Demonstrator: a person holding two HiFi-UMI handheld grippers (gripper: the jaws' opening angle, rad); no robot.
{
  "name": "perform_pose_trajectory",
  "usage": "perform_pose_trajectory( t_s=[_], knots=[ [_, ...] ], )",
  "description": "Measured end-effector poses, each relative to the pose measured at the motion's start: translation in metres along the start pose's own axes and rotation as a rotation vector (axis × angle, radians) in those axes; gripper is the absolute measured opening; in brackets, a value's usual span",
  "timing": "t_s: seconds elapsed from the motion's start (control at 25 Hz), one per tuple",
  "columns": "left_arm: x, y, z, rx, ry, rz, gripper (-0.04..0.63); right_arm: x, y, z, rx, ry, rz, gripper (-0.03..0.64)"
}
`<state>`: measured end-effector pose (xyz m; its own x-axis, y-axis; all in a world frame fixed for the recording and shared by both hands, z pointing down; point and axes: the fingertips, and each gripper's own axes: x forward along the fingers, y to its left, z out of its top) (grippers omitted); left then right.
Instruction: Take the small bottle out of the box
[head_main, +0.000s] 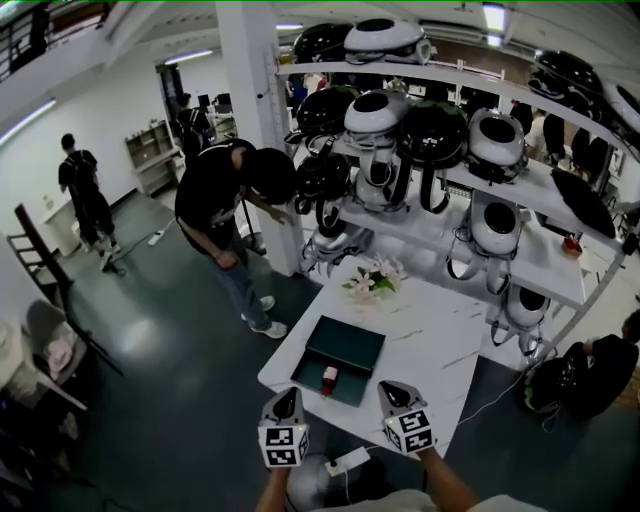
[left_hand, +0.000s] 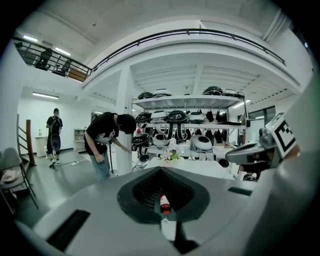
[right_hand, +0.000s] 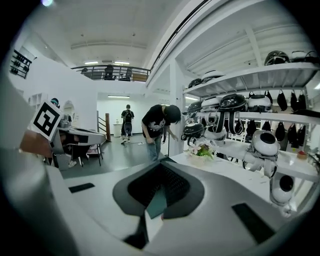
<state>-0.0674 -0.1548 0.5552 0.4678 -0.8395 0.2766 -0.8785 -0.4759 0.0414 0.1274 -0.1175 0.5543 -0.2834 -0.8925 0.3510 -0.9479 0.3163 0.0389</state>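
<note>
On the white table (head_main: 430, 340) lies an open dark green box (head_main: 345, 350). A small red and white bottle (head_main: 329, 379) rests inside it near the front wall. My left gripper (head_main: 287, 400) hovers just short of the box's front left corner, its jaws together and empty. My right gripper (head_main: 393, 393) is level with it off the box's front right corner, shut with nothing held. In the left gripper view the bottle (left_hand: 164, 202) shows through the narrow slit of the left gripper (left_hand: 162, 192). Past the right gripper (right_hand: 159, 192) a strip of the green box (right_hand: 156, 202) shows.
A bunch of flowers (head_main: 372, 281) stands at the table's far end. Shelves of helmets and white robot heads (head_main: 480, 150) run behind and to the right. A person (head_main: 225, 215) bends by the white pillar, another person (head_main: 85, 195) stands far left. A white plug block (head_main: 348, 462) lies at the front edge.
</note>
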Motion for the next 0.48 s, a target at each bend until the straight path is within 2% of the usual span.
perform_pose_trajectory(
  t_s=[0.28, 0.48],
  knots=[
    [0.047, -0.009, 0.024, -0.005, 0.001, 0.061, 0.018, 0.04, -0.047, 0.022, -0.016, -0.018, 0.067, 0.021],
    [0.071, -0.013, 0.026, -0.006, -0.002, 0.117, 0.018, 0.06, -0.067, 0.029, -0.034, -0.028, 0.131, 0.021]
  ],
)
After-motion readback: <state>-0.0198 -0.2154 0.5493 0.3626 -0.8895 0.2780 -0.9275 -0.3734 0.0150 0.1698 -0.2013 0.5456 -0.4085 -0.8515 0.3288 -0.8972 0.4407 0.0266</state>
